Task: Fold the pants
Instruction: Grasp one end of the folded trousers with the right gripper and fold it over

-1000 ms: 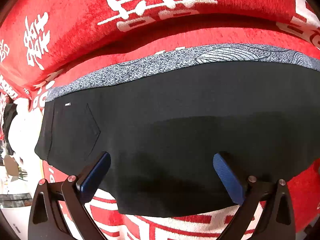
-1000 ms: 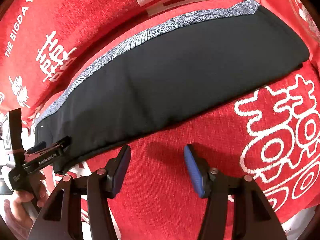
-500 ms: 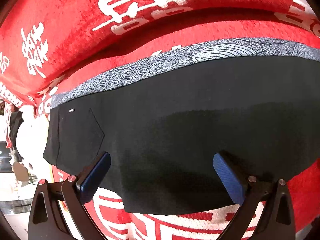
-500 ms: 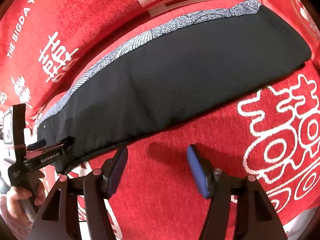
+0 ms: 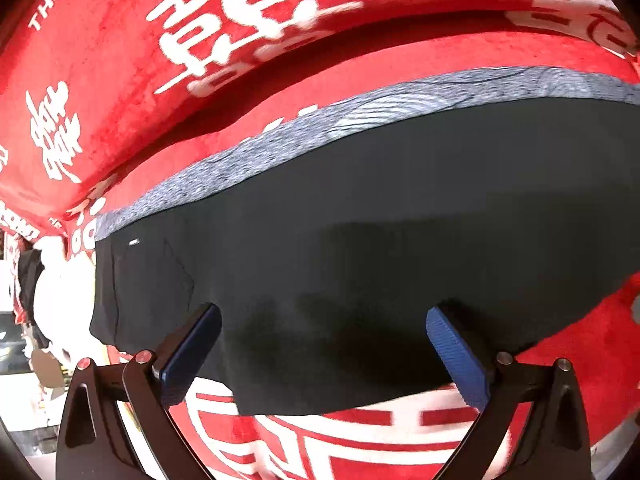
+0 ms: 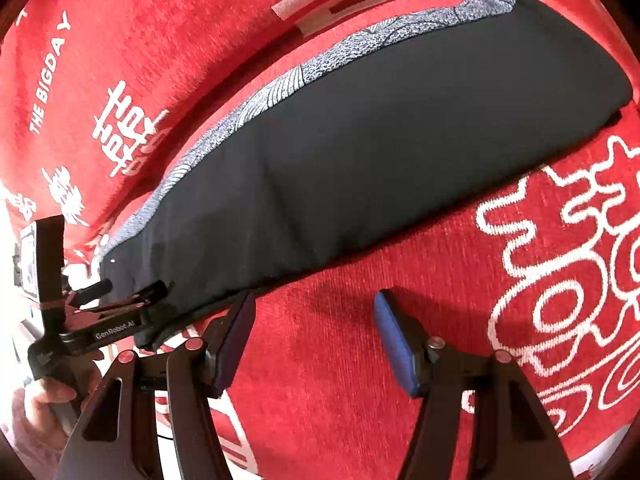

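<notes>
Black pants (image 5: 360, 240) lie lengthwise on a red blanket, folded in a long band, with a back pocket at the left end. A grey patterned cloth (image 5: 280, 148) shows along their far edge. My left gripper (image 5: 320, 344) is open, its blue pads over the pants' near edge by the waist. My right gripper (image 6: 314, 332) is open and empty over bare red blanket, just in front of the pants (image 6: 380, 140). The left gripper also shows in the right wrist view (image 6: 156, 312), at the pants' left end.
The red blanket (image 6: 360, 360) with white characters covers the seat and a raised back cushion (image 5: 160, 20) behind the pants. The seat's left edge drops off to a bright floor (image 5: 24, 360) with clutter.
The left view has shifted so the pants' waist end sits further right. The right gripper has edged slightly closer to the pants' near edge. Both grippers stay open.
</notes>
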